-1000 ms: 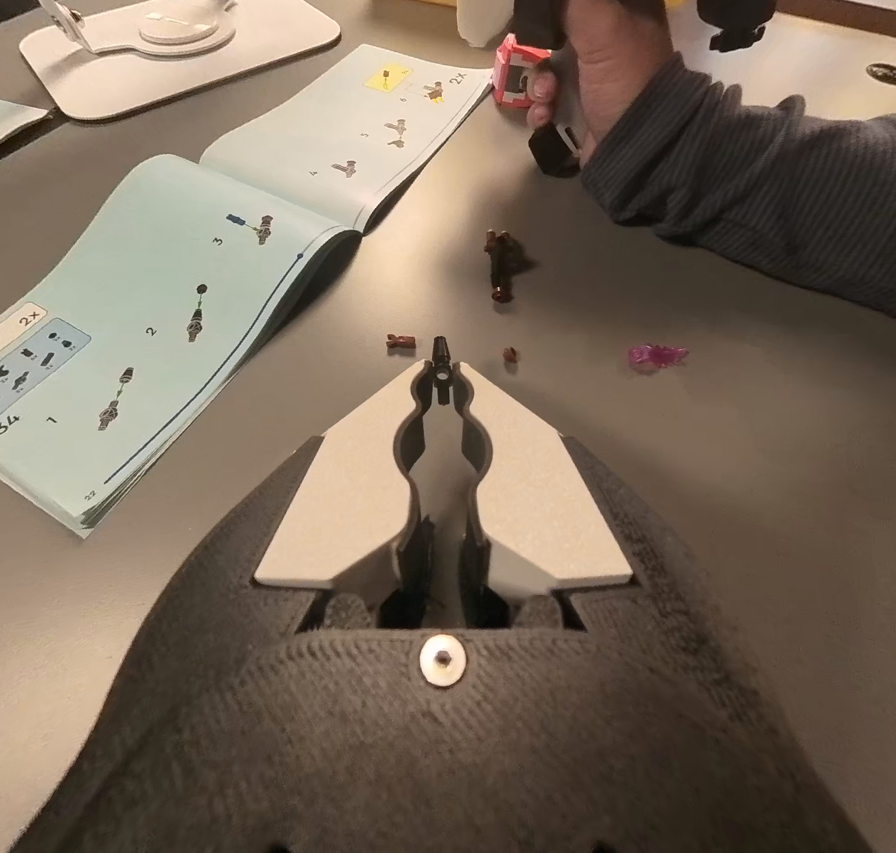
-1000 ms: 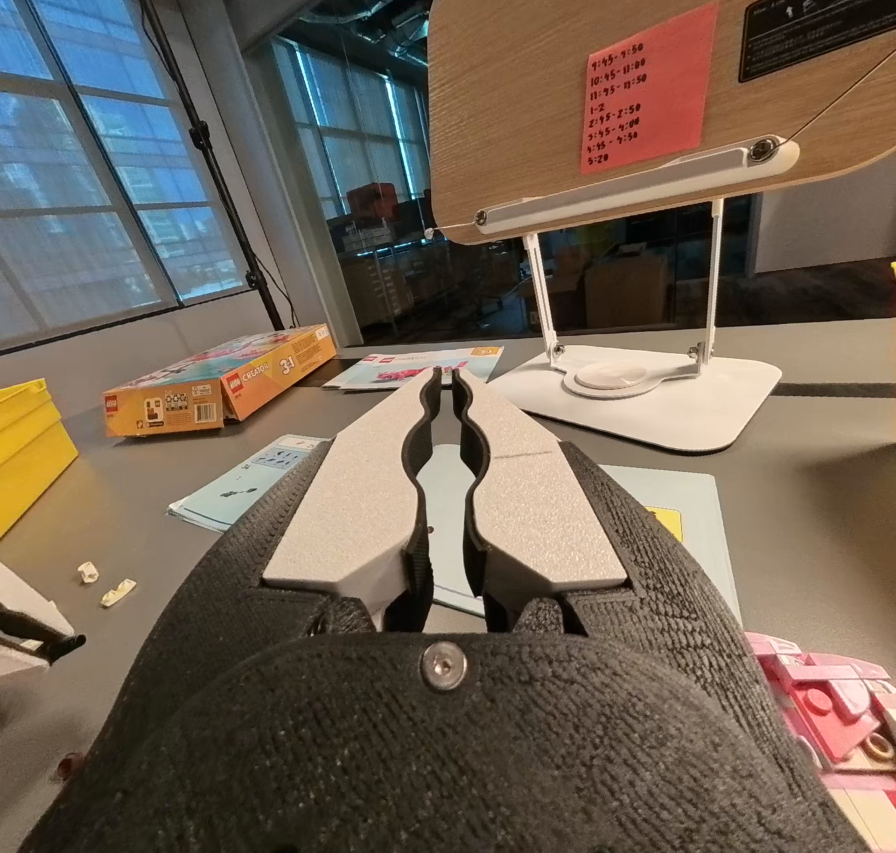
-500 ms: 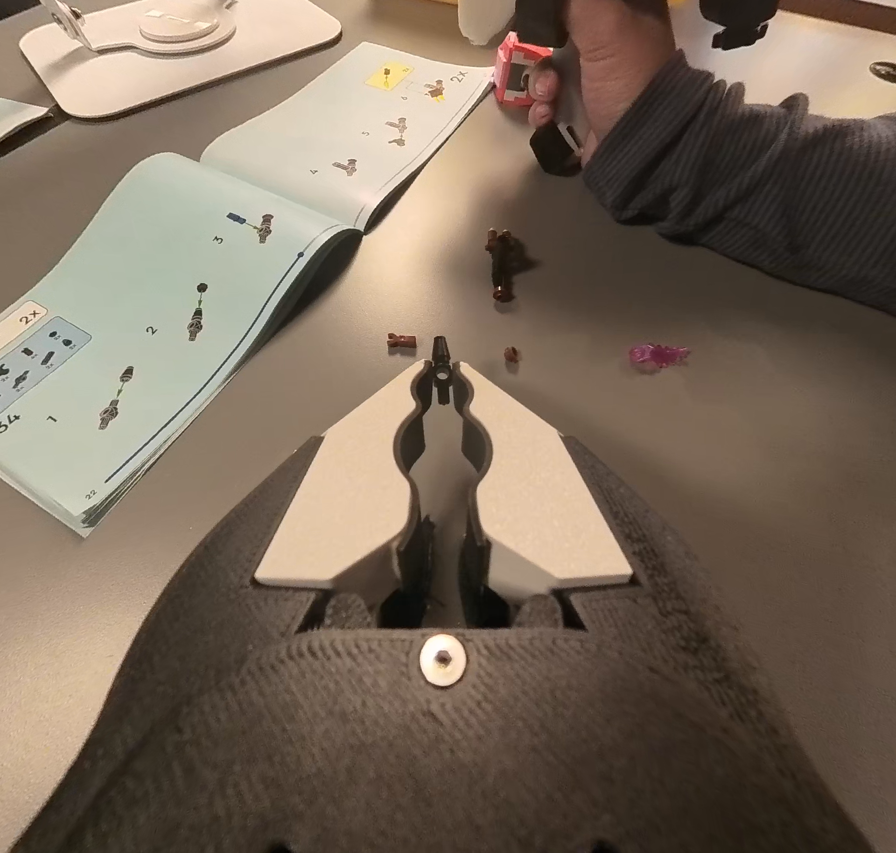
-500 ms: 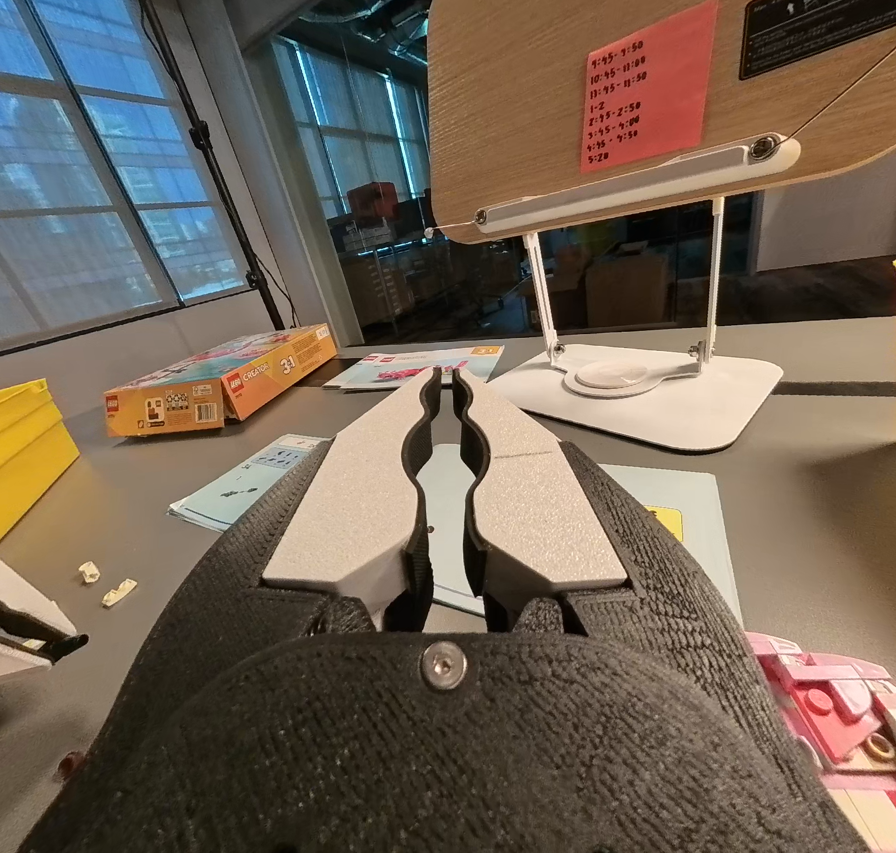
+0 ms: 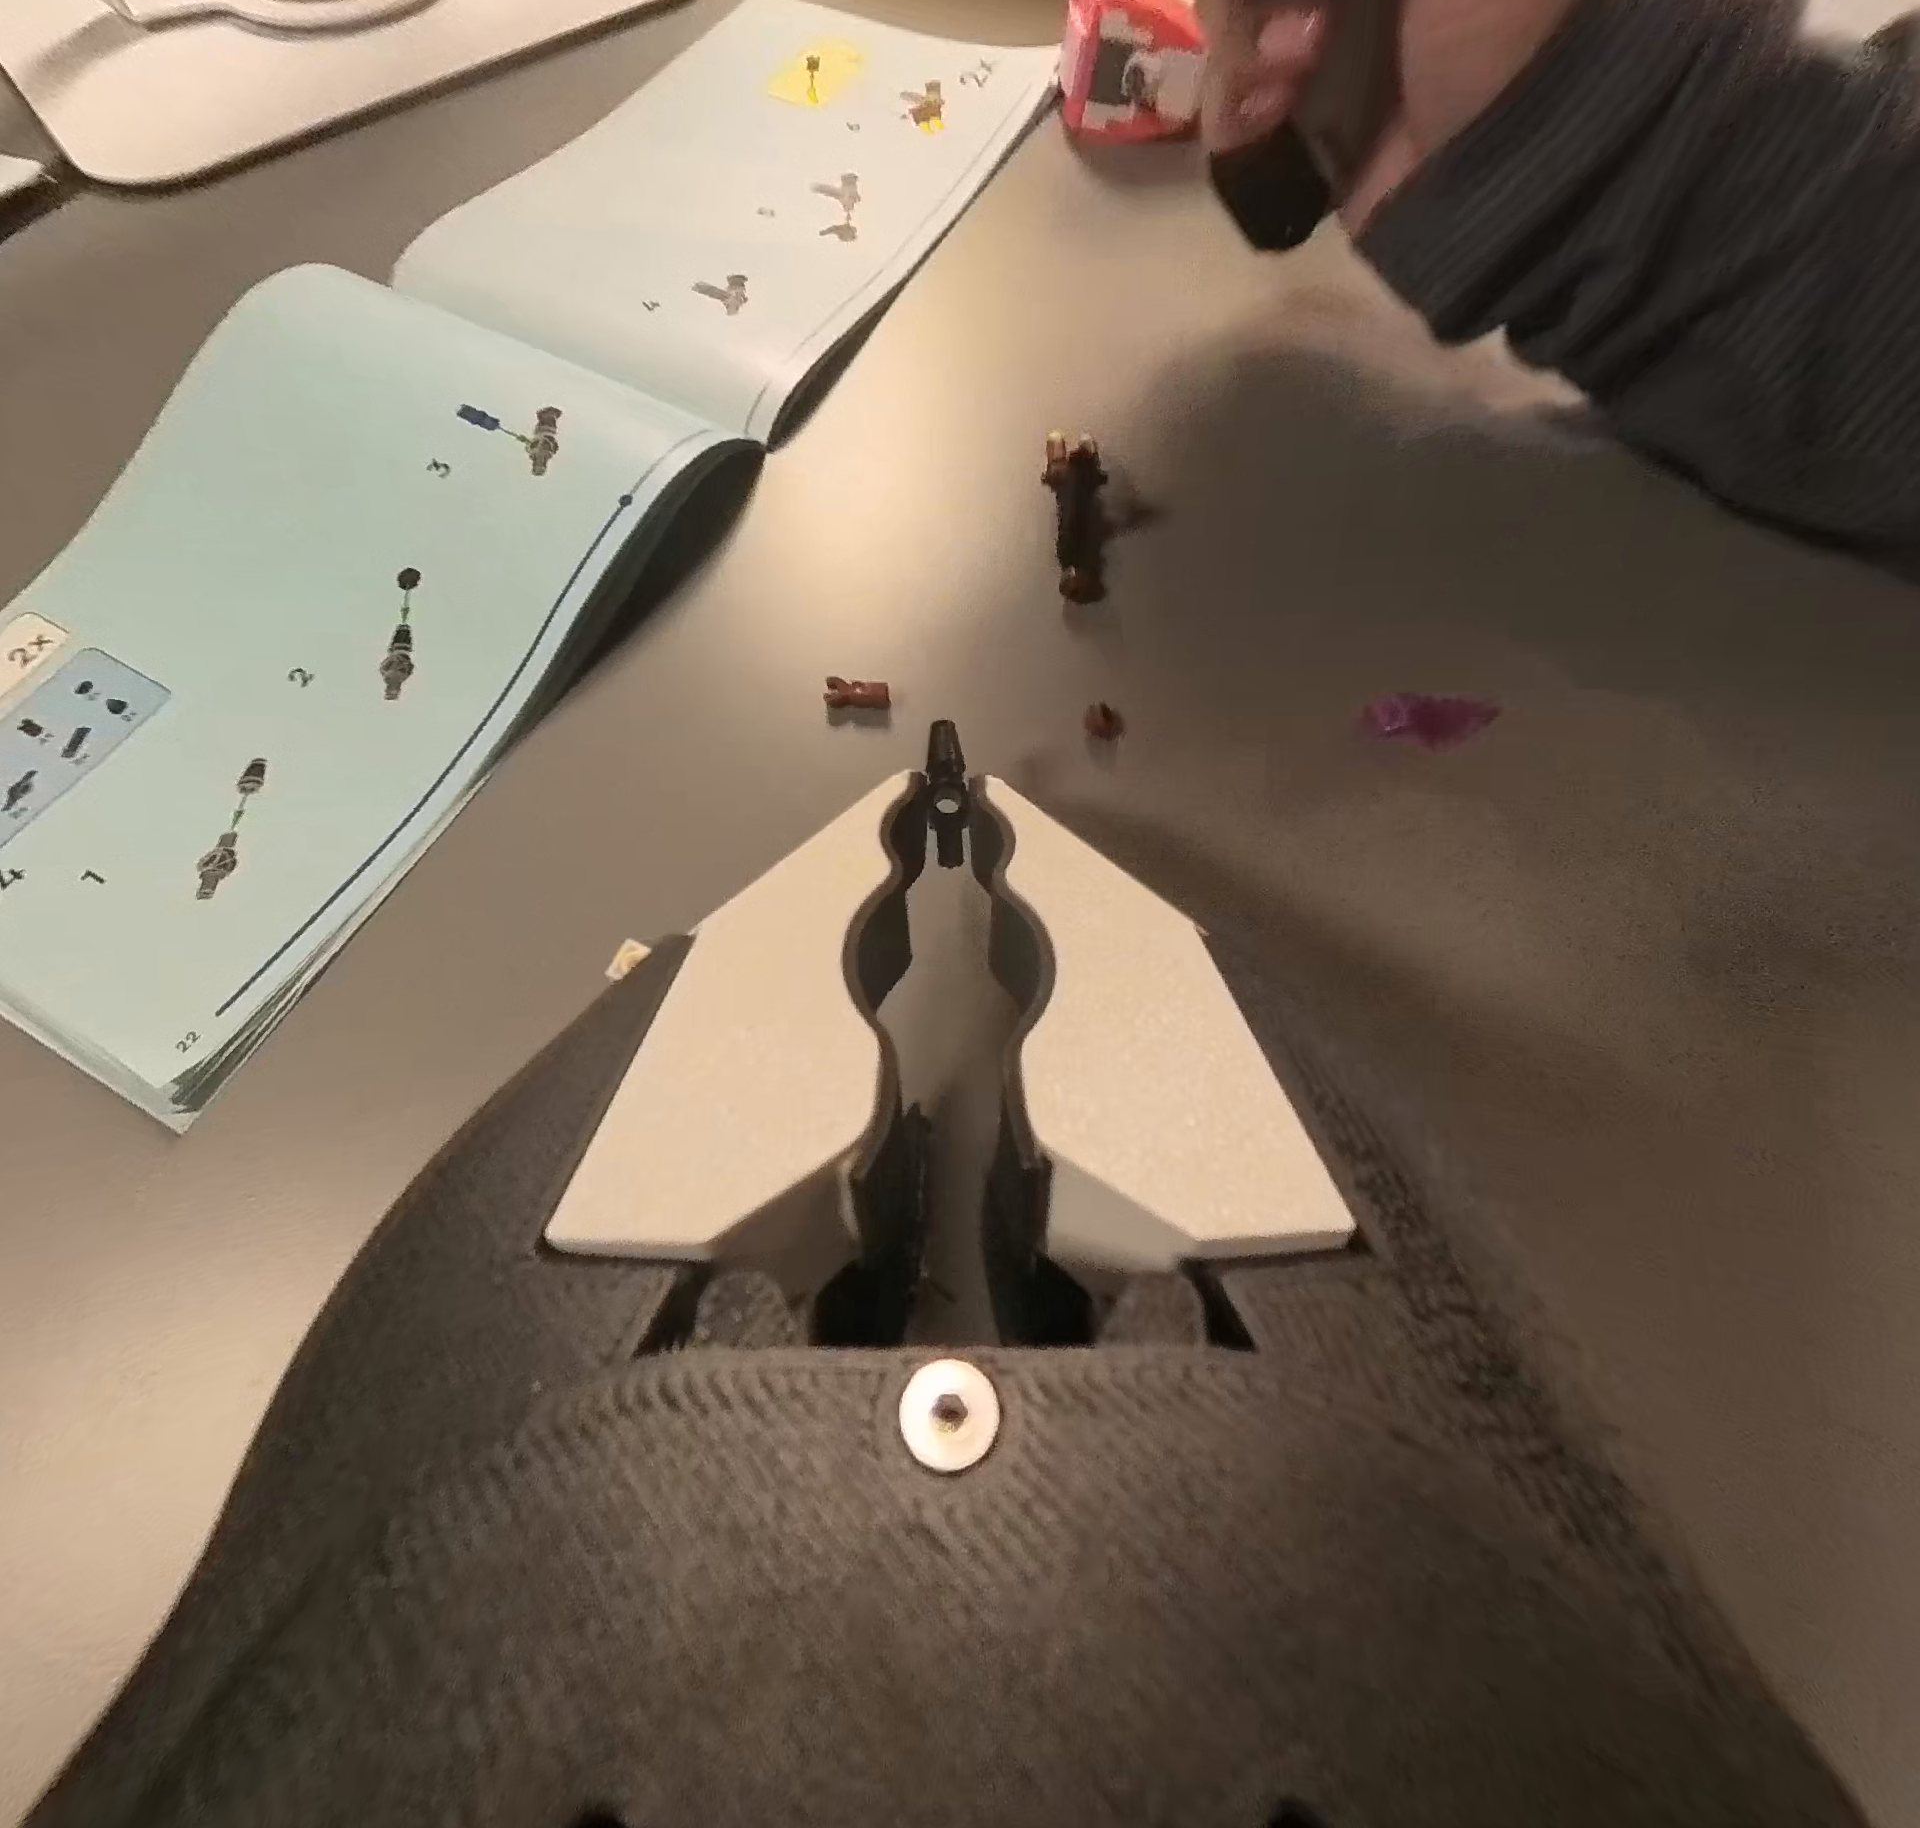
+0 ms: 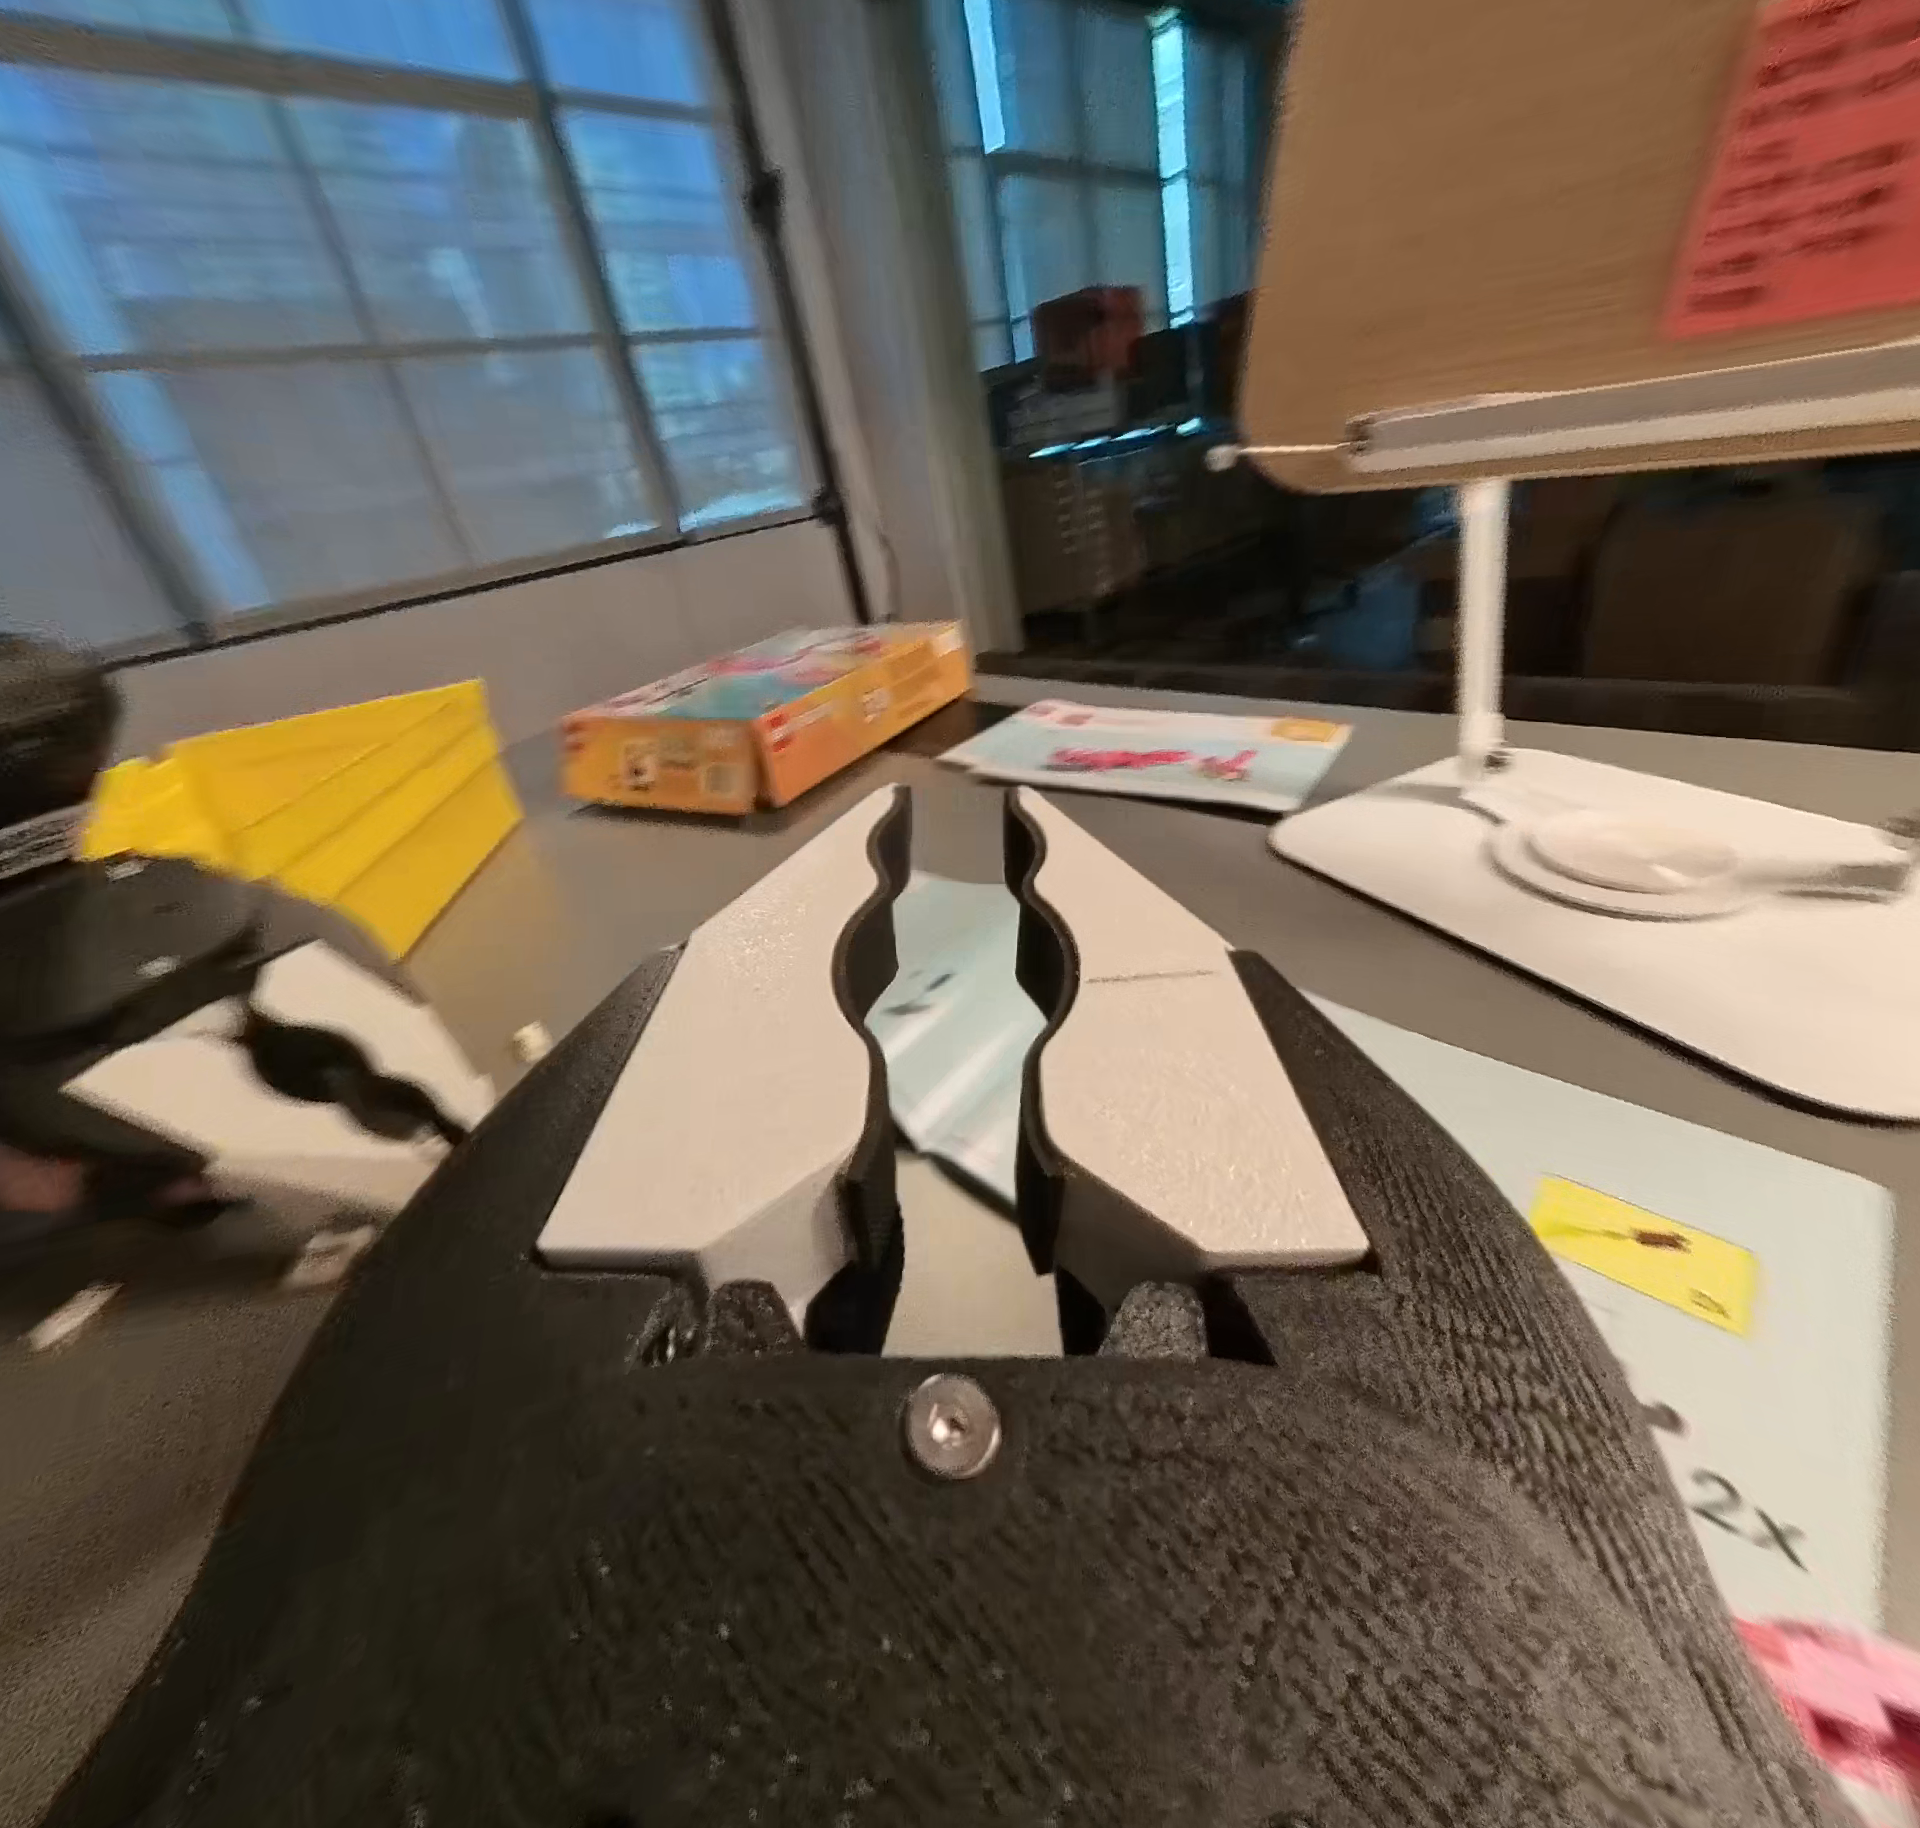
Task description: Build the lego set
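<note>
Pinching a small black piece (image 5: 945, 791) at its tips, the left gripper (image 5: 945, 804) hovers low over the table (image 5: 1455, 947) — brown bits (image 5: 858, 693) just ahead, open booklet (image 5: 343, 573) to its left. Right gripper (image 6: 958, 804) — fingers spread, bare.

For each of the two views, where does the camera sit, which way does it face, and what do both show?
Left wrist view: on the left gripper, looking down at the grey table; its fingers pinch a small black piece; a sleeved hand shows far right.
Right wrist view: on the right gripper, jaws apart and bare, facing across the table toward windows; the left gripper shows at the left edge.
Shared: open booklet, white stand base.
</note>
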`<state>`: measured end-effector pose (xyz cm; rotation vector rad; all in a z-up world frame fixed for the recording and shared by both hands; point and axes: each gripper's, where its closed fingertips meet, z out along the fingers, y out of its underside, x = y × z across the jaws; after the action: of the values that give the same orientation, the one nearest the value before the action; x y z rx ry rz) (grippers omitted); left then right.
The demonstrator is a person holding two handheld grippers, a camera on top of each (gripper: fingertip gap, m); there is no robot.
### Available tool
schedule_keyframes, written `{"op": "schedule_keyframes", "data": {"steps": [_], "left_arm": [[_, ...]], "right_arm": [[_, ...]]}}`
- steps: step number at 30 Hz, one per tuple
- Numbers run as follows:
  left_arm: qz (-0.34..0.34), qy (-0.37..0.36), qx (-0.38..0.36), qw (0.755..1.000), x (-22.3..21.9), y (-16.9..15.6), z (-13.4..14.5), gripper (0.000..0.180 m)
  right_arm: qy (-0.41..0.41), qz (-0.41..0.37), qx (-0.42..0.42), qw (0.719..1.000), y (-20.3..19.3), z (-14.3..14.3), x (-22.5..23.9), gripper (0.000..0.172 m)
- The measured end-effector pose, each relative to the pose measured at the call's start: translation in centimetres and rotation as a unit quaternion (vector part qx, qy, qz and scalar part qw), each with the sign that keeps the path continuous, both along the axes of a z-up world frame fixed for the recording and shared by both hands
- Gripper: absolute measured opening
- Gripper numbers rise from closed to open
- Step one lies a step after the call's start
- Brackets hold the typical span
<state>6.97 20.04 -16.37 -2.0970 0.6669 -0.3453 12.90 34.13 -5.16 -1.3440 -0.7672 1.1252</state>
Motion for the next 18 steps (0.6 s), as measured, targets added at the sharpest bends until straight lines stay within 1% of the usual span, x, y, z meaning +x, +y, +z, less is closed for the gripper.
{"op": "schedule_keyframes", "data": {"steps": [3, 4, 7, 10, 15, 18], "left_arm": [[-0.011, 0.021, -0.021, 1.000, 0.3, -0.4, -0.7, 0.006], [-0.014, 0.031, -0.026, 0.999, 0.4, -0.5, -1.0, 0.006], [-0.022, 0.061, -0.038, 0.997, 0.6, -0.9, -1.5, 0.006], [-0.025, 0.080, -0.059, 0.995, 0.7, -1.5, -1.8, 0.006], [-0.030, 0.059, -0.081, 0.995, 1.1, -1.9, -1.8, 0.007], [-0.030, 0.037, -0.091, 0.995, 1.3, -2.0, -1.8, 0.011]], "right_arm": [[-0.026, 0.088, -0.006, 0.996, -2.6, 0.4, -0.5, 0.021], [-0.030, 0.104, -0.008, 0.994, -3.1, 0.6, -0.5, 0.024], [-0.027, 0.096, 0.007, 0.995, -3.2, 1.5, 0.1, 0.025], [-0.023, 0.091, 0.003, 0.996, -2.9, 1.6, 0.5, 0.025], [-0.025, 0.095, -0.015, 0.995, -2.6, 0.9, 0.4, 0.025], [-0.039, 0.115, -0.015, 0.993, -3.2, 0.6, 0.1, 0.025]]}}
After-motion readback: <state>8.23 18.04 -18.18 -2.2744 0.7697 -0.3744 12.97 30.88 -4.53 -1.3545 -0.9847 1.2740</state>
